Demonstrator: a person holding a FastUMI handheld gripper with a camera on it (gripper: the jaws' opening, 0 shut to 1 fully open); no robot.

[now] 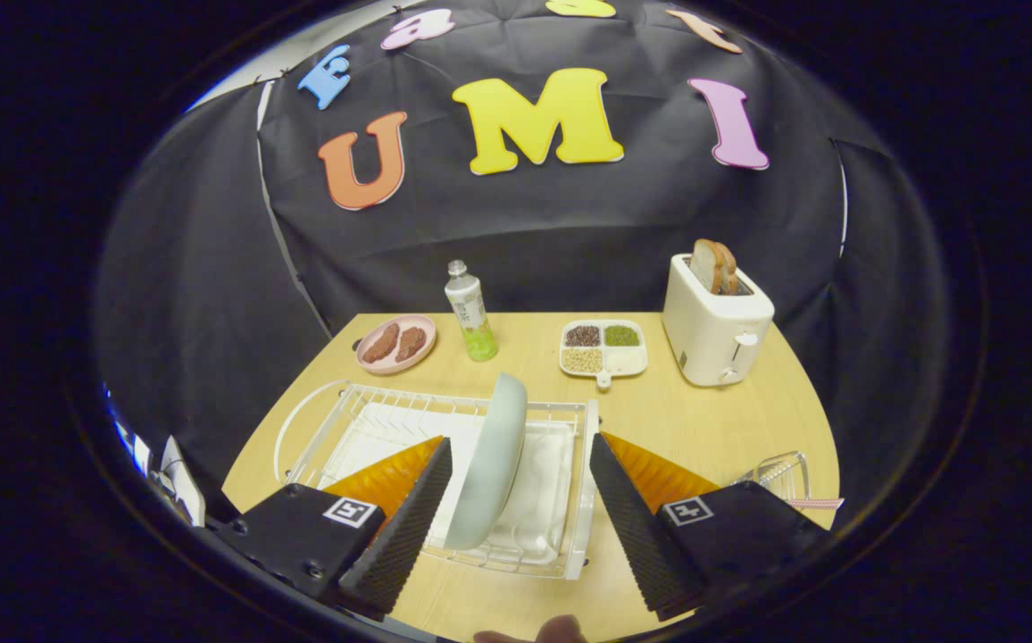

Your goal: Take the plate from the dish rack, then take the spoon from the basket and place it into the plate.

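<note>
In the dish rack (570,500) on the bench (703,420), we find the plate (489,464) upright between the wide-spread fingers of the hand-held gripper (516,518), ungripped; an off-centre closure could tip it against the wires.

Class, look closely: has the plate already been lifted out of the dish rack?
No: the plate stands on edge in the dish rack, between the open gripper fingers, which do not grip it.

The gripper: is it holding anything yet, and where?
Nothing. The gripper is open; the plate stands in the dish rack between its fingers, ungripped.
</note>
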